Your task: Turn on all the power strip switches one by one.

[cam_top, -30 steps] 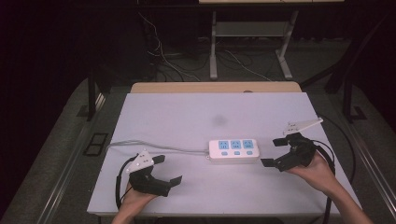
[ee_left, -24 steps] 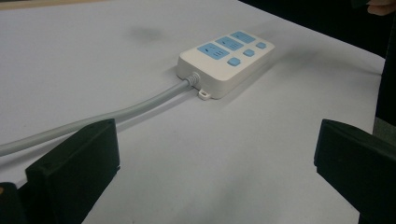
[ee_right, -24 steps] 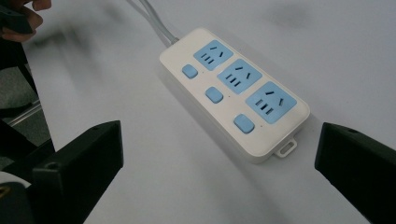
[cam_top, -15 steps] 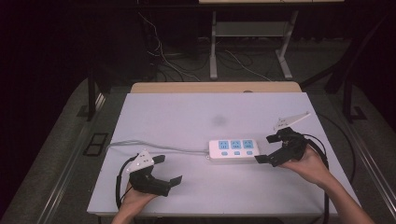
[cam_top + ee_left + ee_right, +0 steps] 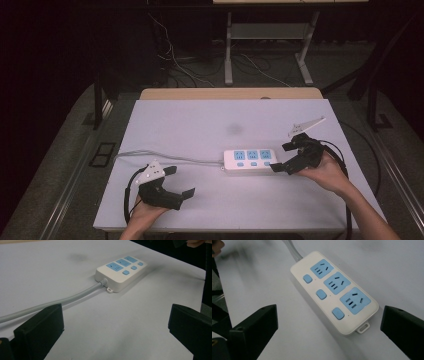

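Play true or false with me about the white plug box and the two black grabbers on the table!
1. The power strip has three blue sockets. True.
2. The right gripper is shut tight on the power strip. False: its jaws stand wide open, with the near end of the strip between them in the right gripper view and nothing clamped.
3. The grey cable comes out of the end of the strip that faces the left gripper. True.
4. A plug sits in the middle socket. False: all three sockets are empty.
5. The left gripper holds the cable. False: it is open and the cable lies beside one jaw, on the table.
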Action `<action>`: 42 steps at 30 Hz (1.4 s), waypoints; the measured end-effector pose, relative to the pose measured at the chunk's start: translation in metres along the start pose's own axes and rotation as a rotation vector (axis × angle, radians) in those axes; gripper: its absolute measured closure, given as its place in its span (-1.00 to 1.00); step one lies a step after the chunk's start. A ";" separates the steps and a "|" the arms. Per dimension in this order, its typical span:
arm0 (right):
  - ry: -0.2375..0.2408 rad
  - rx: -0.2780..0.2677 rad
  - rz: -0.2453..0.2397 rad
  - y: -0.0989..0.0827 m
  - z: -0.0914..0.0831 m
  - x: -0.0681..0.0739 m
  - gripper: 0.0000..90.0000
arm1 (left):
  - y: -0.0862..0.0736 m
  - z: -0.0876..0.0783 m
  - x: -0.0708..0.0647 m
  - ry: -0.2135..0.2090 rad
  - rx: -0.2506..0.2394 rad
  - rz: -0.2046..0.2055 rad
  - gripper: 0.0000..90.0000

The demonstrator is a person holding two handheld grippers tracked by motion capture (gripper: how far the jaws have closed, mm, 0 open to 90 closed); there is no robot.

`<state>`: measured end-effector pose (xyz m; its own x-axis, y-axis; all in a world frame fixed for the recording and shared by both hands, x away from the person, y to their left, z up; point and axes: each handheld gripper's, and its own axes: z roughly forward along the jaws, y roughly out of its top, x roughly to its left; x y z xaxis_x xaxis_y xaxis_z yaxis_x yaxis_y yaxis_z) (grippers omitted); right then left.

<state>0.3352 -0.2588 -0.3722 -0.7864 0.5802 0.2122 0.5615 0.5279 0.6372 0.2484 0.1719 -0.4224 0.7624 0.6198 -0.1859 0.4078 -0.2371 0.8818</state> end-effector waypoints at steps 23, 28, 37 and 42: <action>0.014 0.040 -0.023 0.004 0.015 -0.014 0.99 | 0.000 -0.002 0.002 0.011 0.001 0.004 -1.00; 0.020 0.047 -0.024 0.004 0.020 -0.016 0.99 | 0.000 -0.002 0.002 0.012 -0.002 0.001 -1.00; 0.033 0.073 -0.023 0.005 0.029 -0.019 0.99 | 0.000 -0.002 0.002 0.009 0.000 0.006 -1.00; 0.039 0.086 -0.022 0.004 0.034 -0.021 0.99 | 0.000 -0.002 0.002 0.009 0.000 0.007 -1.00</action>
<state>0.3627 -0.2471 -0.3993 -0.8073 0.5443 0.2282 0.5625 0.5926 0.5765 0.2487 0.1747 -0.4221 0.7608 0.6247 -0.1761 0.4028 -0.2416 0.8828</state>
